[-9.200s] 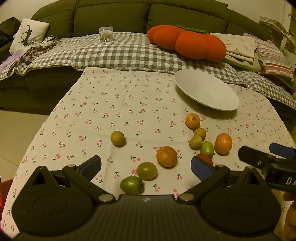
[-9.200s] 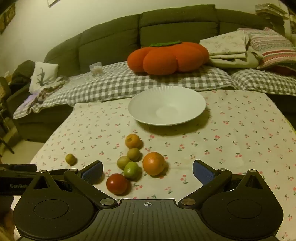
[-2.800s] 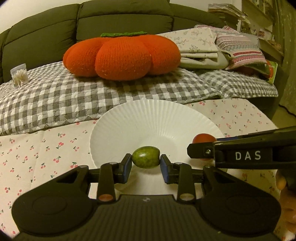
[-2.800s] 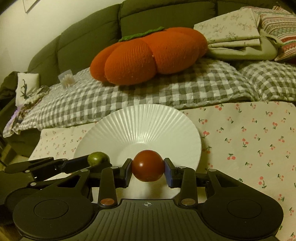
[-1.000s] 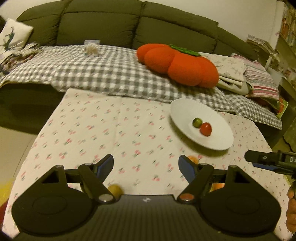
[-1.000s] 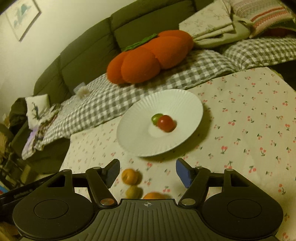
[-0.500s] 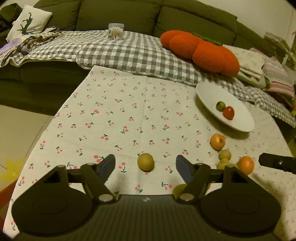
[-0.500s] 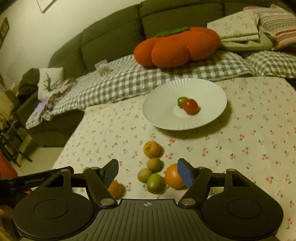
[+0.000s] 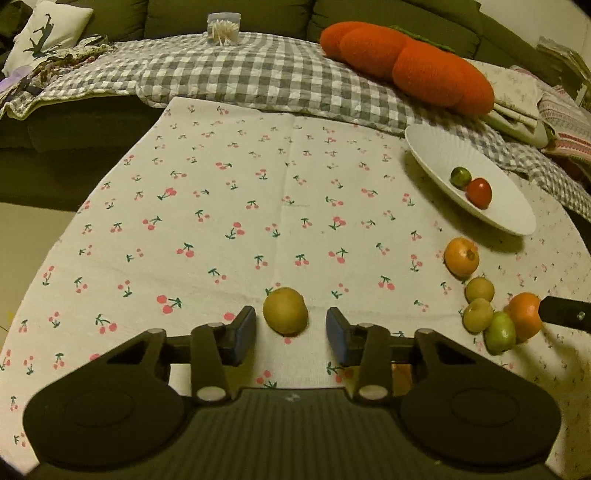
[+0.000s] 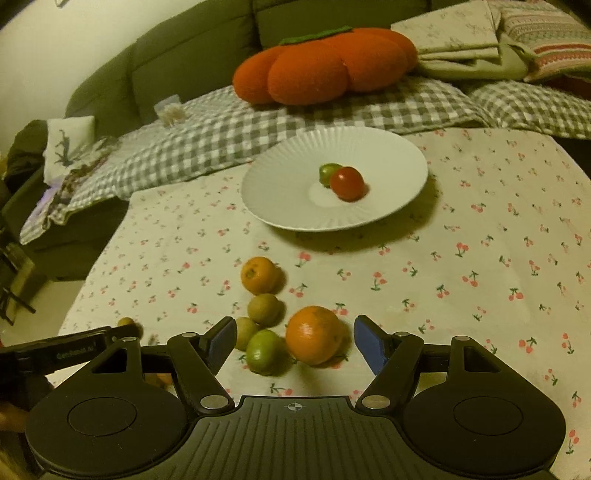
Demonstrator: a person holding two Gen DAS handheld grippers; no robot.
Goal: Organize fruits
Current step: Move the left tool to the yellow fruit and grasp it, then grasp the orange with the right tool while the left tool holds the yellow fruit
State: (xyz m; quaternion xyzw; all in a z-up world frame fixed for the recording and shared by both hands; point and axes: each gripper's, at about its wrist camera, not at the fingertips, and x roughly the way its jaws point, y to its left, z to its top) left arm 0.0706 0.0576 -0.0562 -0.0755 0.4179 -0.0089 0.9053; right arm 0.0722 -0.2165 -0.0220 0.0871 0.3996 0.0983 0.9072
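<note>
With the yellow-green fruit (image 9: 285, 311) lying on the cherry-print surface (image 9: 229, 206) between the left gripper (image 9: 291, 332)'s closing, not yet touching jaws, centre it before squeezing, while the right gripper (image 10: 295, 341), jaws parted, straddles the orange (image 10: 314, 334).

I'm working in a home living room. A dark green sofa (image 10: 192, 70) runs behind my table, draped with a grey checked blanket (image 9: 258, 74) and carrying a plush pumpkin cushion (image 10: 325, 66), folded linens (image 10: 458, 37) and a printed throw pillow (image 9: 48, 29). The table wears a cherry-print cloth (image 9: 221, 221), domestic rather than commercial.
</note>
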